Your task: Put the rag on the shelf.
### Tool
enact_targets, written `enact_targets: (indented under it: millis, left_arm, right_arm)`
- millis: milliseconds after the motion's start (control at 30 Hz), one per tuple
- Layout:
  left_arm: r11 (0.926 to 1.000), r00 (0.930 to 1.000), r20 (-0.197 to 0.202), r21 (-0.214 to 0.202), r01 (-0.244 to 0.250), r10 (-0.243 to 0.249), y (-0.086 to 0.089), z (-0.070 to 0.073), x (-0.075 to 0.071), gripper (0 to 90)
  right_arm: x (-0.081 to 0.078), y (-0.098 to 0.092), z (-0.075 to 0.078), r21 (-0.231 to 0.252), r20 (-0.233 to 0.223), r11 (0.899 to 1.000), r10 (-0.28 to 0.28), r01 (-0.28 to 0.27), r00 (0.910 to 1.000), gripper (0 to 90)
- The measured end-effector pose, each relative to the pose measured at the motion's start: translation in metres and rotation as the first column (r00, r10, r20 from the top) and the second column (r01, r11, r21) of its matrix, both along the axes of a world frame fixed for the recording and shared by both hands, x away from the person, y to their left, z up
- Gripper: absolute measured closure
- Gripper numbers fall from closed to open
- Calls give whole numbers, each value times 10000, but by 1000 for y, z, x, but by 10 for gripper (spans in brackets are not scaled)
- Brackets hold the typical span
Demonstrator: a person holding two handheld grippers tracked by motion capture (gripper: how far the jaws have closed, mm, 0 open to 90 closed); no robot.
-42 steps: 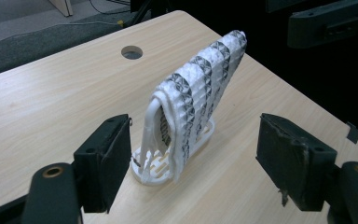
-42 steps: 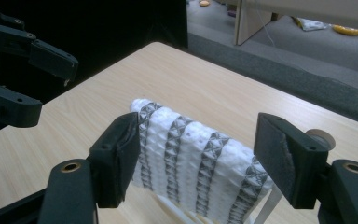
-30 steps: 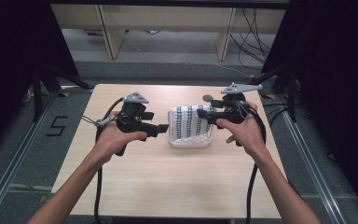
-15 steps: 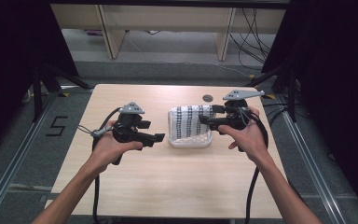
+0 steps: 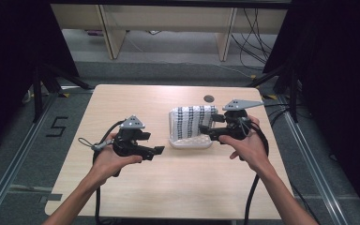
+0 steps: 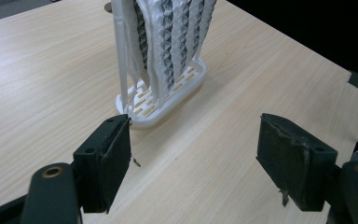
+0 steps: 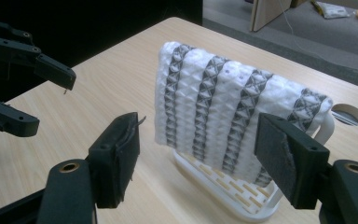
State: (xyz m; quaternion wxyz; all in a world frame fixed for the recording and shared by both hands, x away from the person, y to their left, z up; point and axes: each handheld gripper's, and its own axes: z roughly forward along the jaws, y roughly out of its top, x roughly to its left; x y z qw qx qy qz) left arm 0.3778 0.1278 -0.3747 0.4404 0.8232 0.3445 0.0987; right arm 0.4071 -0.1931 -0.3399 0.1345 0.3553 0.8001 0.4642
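A white cloth with dark patterned stripes hangs over a small white slotted rack at the middle right of the wooden table. My left gripper is open and holds nothing, a short way left of the rack and nearer the person. In the left gripper view the gripper points at the rack's base and the cloth. My right gripper is open at the rack's right side. In the right gripper view its jaws stand wide apart just in front of the cloth, without touching it.
A round cable hole lies in the table behind the rack. Cables trail from both grippers off the table's near edge. The left gripper shows at the far left of the right gripper view. A "5" is marked on the floor.
Both grippers have drawn back toward the person. The left one moved farther, away from the rack. The cloth and rack have stayed put.
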Motion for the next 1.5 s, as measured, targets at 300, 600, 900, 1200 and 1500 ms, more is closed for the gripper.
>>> enact_targets:
  millis: [300,600,900,1200,1500]
  left_arm:
    - [9996,10000,3,-284,-41,41,5,-9,-13,249]
    - [9995,10000,13,-300,82,-81,8,-21,-22,240]
    - [9991,9999,86,-422,-48,52,10,-29,-31,222]
    - [9988,9999,118,-479,34,-28,14,-35,-36,209]
    - [9993,9998,190,-362,-20,27,16,-40,-44,208]
  right_arm:
    - [-8,0,-11,-93,80,9999,134,-133,9999,323]
    - [-20,-1,-18,149,-146,9996,236,-234,9996,319]
    - [-29,-2,-26,-7,-59,9991,419,-419,9991,294]
    - [-36,-6,-33,-3,-95,9996,288,-288,9995,270]
    - [-45,-7,-42,-126,-353,9998,170,-174,9992,270]
